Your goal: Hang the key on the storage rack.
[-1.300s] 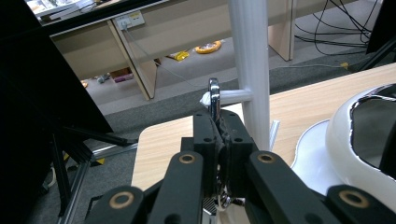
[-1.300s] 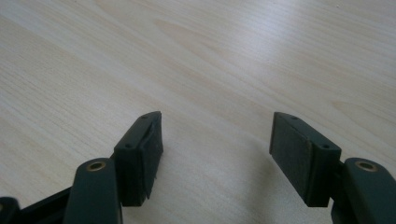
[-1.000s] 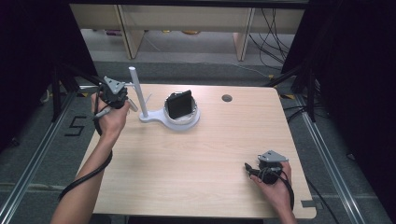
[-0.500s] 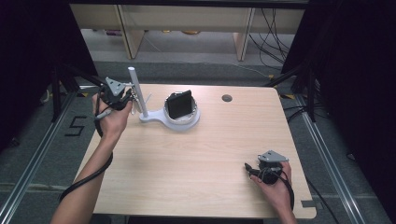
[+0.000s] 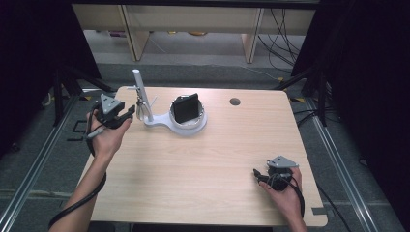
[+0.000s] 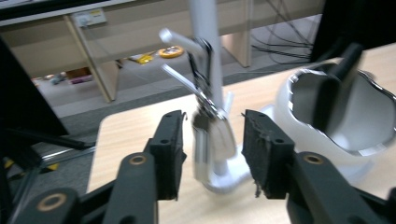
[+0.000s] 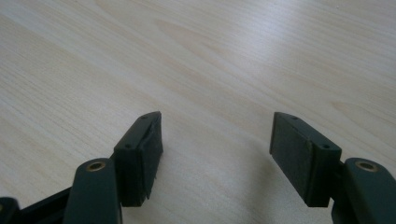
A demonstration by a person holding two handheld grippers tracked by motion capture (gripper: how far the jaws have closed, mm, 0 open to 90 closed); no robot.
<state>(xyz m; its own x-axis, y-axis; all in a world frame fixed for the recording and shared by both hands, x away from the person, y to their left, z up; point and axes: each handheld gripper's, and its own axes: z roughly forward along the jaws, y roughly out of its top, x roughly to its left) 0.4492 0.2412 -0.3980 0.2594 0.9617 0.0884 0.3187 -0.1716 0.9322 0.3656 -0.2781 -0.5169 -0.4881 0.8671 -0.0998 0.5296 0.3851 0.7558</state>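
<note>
Jaws apart around blurred, perhaps metal, keys (image 6: 212, 135)

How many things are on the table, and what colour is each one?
White stand with a post and a ring base: 1
Black block standing in the ring base: 1
Shiny metal piece hanging on the post: 1
Total: 3

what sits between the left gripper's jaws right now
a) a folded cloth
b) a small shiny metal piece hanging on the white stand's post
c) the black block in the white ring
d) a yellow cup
b: in the left gripper view the left gripper has open jaws on either side of the metal piece that hangs on the white stand, and the pads do not press on it.
</note>
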